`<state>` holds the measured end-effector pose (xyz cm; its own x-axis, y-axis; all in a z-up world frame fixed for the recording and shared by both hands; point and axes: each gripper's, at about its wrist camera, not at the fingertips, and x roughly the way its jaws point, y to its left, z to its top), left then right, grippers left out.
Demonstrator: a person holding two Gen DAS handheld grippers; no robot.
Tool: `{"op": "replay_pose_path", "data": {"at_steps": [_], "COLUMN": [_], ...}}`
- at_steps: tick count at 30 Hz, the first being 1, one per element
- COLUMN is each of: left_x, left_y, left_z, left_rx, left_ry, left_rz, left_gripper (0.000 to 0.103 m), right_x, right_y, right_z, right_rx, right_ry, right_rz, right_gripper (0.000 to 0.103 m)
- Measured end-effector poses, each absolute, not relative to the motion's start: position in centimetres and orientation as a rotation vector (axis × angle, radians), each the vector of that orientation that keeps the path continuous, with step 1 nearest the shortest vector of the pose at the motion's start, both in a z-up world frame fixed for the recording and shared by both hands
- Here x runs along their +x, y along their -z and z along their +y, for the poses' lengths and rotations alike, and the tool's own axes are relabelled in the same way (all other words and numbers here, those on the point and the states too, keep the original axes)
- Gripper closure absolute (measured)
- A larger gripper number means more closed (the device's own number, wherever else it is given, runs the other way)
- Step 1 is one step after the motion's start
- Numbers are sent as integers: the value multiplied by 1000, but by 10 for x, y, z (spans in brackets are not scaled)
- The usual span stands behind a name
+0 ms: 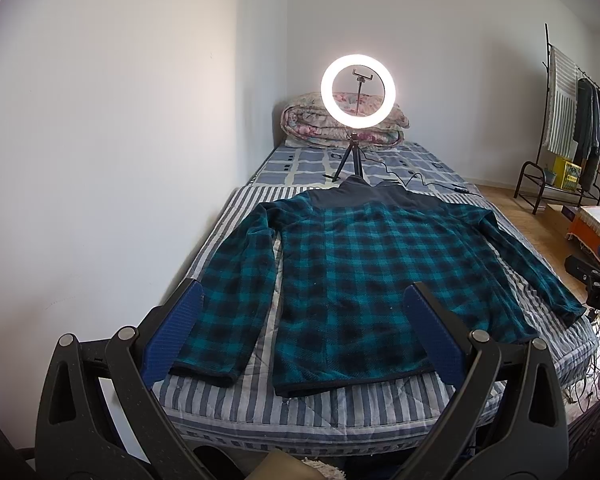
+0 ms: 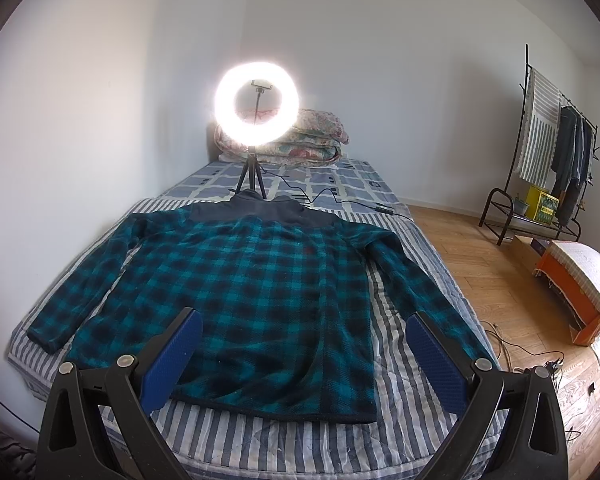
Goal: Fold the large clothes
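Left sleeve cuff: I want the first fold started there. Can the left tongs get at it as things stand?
Probably yes. The left tongs are open and empty, and the left sleeve cuff lies flat on the striped bedcover just ahead, with nothing covering it.

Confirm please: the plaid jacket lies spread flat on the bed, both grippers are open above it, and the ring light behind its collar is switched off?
Not quite. The ring light is switched on, glowing brightly in both wrist views. The rest holds: plaid jacket flat on the bed, left gripper and right gripper open.
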<state>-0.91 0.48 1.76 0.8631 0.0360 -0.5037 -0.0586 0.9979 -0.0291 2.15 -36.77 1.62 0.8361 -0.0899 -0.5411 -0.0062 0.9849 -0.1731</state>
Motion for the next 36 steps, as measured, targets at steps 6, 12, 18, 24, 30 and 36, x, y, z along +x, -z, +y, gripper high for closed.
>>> {"op": "replay_pose_path", "data": {"at_steps": [6,12,18,24,30,36], "left_x": [-8,-3,-4,-5,-5,-4], "left_y": [-21,-33,-33,-32,-32,-32], "left_z": [5,6,5,5,5,11], "left_rx": [-37,-24,-21,-21,-20,-22], "left_ry": [-56,-66,-68,-67,-67,-77], "left_rz": [522,510,508,509,508,513], "left_gripper": [1,1,1,1,1,1], "right_x": [22,21,22,22,22,25], "right_y": [-16,-16,-16,-16,-19,-23], "right_z": [-368,-368,-368,-368,-366,-357], "right_rx": [-170,-172,-171,-171,-163,-155], "right_ry": [44,44,44,44,33,12], "right_rz": [580,579,580,580,571,557], "right_gripper": [0,0,0,0,0,0]}}
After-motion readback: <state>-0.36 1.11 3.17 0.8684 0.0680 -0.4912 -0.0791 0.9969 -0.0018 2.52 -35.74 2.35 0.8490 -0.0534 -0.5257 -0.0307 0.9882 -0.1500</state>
